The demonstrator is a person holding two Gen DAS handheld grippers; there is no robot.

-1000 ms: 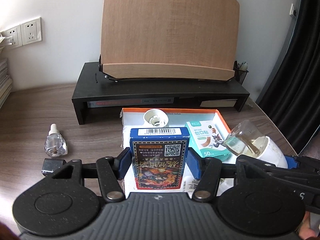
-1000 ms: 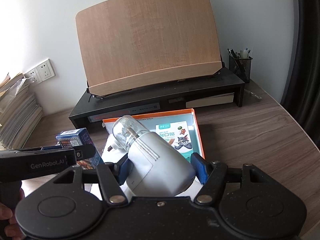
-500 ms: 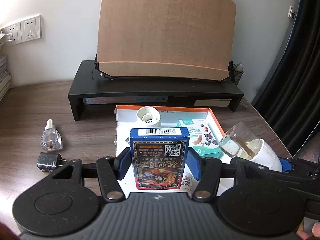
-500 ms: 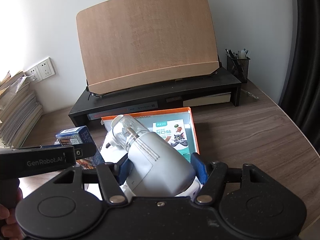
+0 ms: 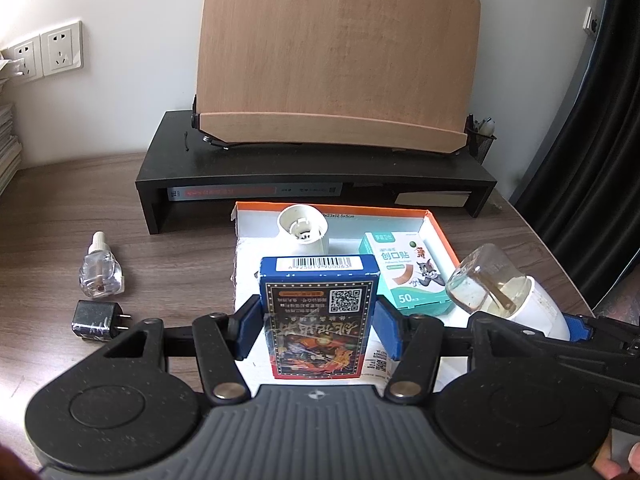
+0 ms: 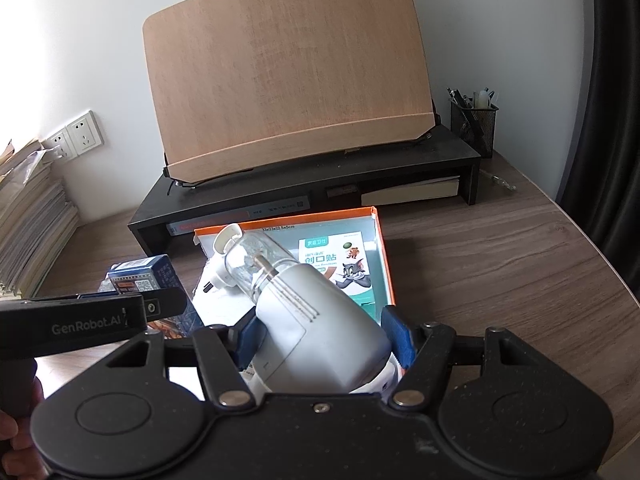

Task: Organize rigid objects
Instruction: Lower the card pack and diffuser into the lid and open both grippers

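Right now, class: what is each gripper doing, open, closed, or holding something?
Left gripper: closed on the blue card box.
Right gripper: closed on the white plug-in vaporizer.

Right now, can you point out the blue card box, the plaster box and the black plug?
blue card box [image 5: 318, 312]: left wrist view, middle of its printed front face.
plaster box [image 5: 404, 276]: left wrist view, centre of its teal top face.
black plug [image 5: 94, 319]: left wrist view, top of its body.
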